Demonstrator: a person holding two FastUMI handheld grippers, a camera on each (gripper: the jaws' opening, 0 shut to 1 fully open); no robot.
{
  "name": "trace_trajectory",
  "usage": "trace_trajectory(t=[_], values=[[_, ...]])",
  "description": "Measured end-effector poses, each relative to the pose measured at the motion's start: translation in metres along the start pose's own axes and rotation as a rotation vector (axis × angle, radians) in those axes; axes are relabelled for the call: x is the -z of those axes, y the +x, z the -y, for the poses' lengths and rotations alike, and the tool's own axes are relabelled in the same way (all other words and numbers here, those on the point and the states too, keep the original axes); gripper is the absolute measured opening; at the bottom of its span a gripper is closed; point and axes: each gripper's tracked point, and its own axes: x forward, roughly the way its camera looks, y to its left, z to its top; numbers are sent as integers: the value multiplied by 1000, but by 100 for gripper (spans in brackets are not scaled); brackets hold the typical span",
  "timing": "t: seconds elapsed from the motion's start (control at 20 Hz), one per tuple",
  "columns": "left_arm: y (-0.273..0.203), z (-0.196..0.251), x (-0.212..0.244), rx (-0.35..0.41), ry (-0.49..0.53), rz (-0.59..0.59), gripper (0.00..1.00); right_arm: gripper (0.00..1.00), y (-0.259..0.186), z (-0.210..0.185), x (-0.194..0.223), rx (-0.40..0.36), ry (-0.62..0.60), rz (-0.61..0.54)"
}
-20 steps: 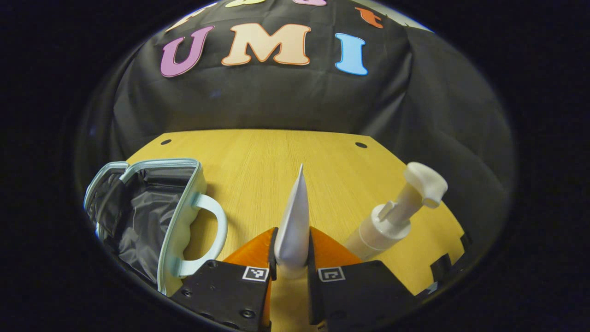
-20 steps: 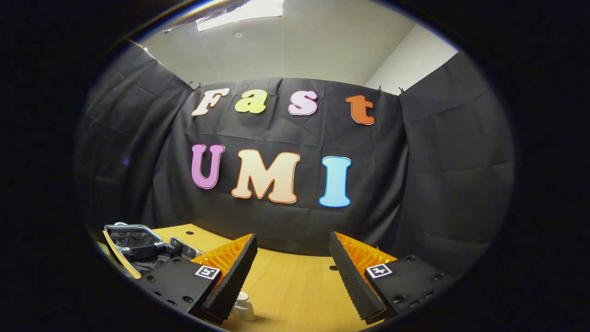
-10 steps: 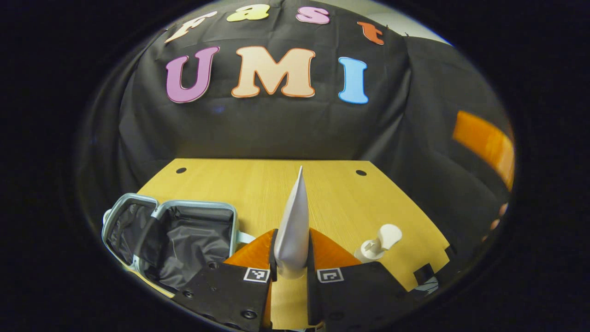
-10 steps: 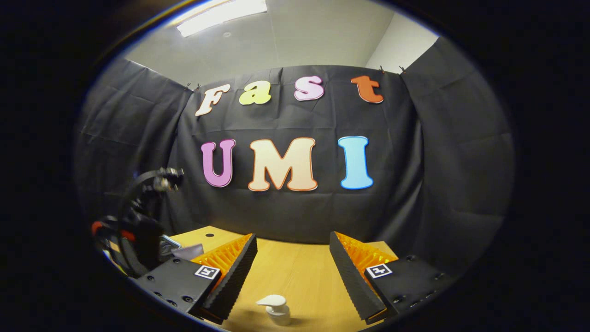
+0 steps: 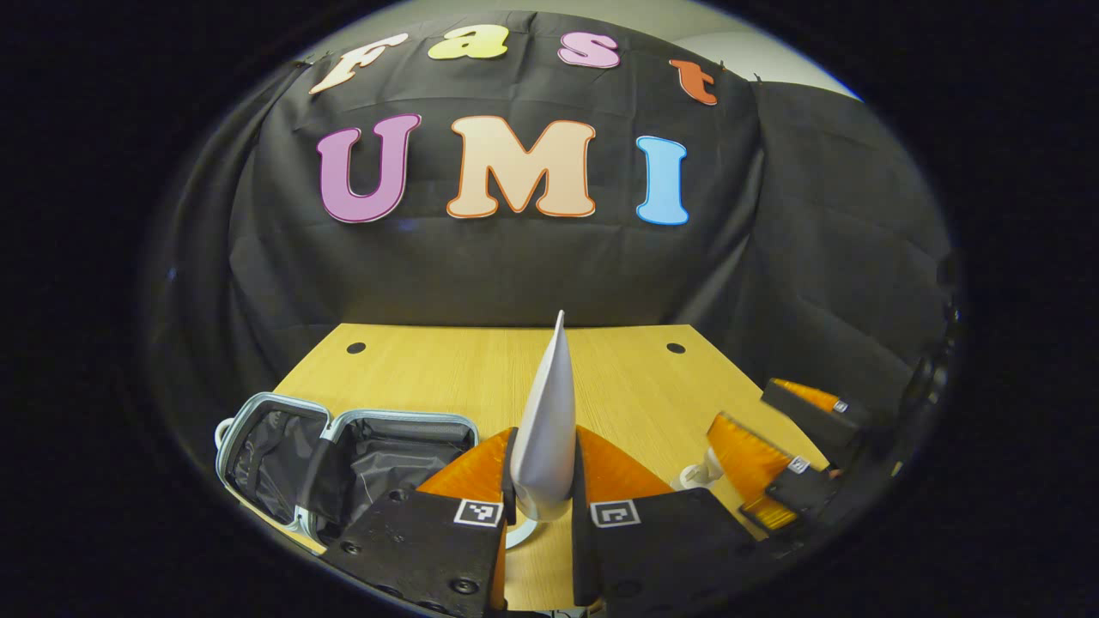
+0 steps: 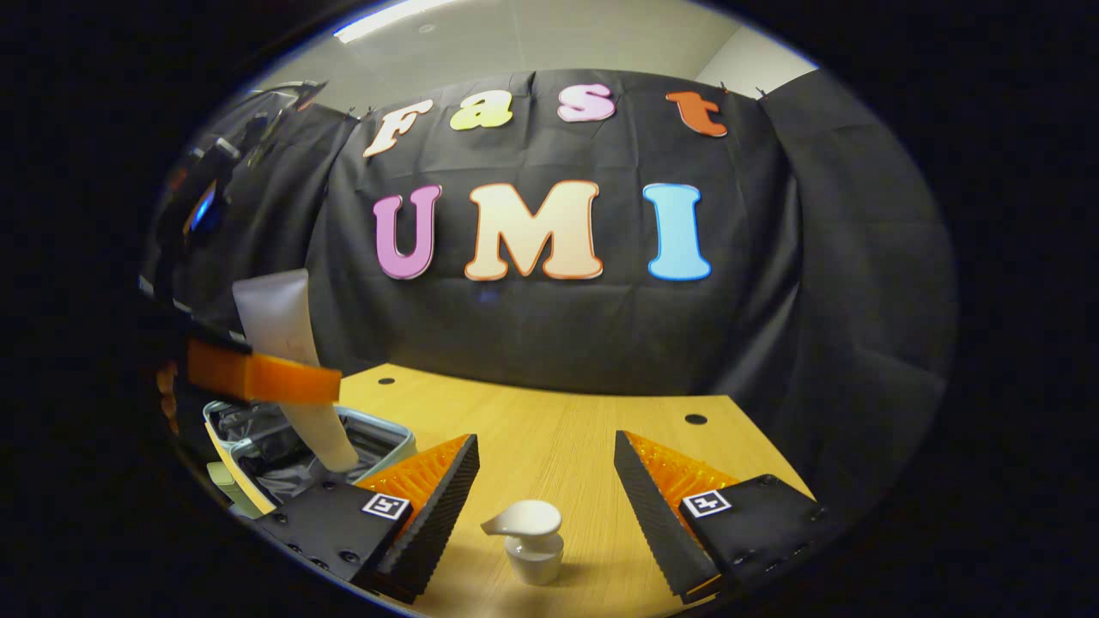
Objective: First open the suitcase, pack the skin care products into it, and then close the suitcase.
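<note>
Already your left gripper (image 5: 543, 493) had its fingers pinching the soft, light tube (image 5: 547, 421) near its cap above the open suitcase (image 5: 343, 463), while your right gripper (image 6: 546, 506), fingers spread, framed the stiff, probably top-heavy pump bottle (image 6: 531, 541) on the counter (image 6: 549, 429), best taken by its body.

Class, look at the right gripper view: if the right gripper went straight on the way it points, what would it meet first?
Most likely the white pump bottle: it stands on the table between the open right gripper's fingers, just ahead. How far ahead is hard to judge.
</note>
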Motion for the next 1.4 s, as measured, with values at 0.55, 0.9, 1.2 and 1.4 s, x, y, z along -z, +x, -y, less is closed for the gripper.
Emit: trace_trajectory(t=[0.55, 0.9, 1.2, 1.4], values=[[-11, -52, 12, -95, -13, -44, 23, 99, 14, -5, 128, -15, -29, -272], [-6, -116, 52, -198, -34, -159, 22, 58, 17, -12, 105, -32, 44, -307], [12, -182, 137, -254, -26, -461, 23, 57, 12, -43, 30, -90, 97, -220], [22, -197, 175, -233, -42, -574, 23, 56, 4, -71, 5, -140, 143, -229]])
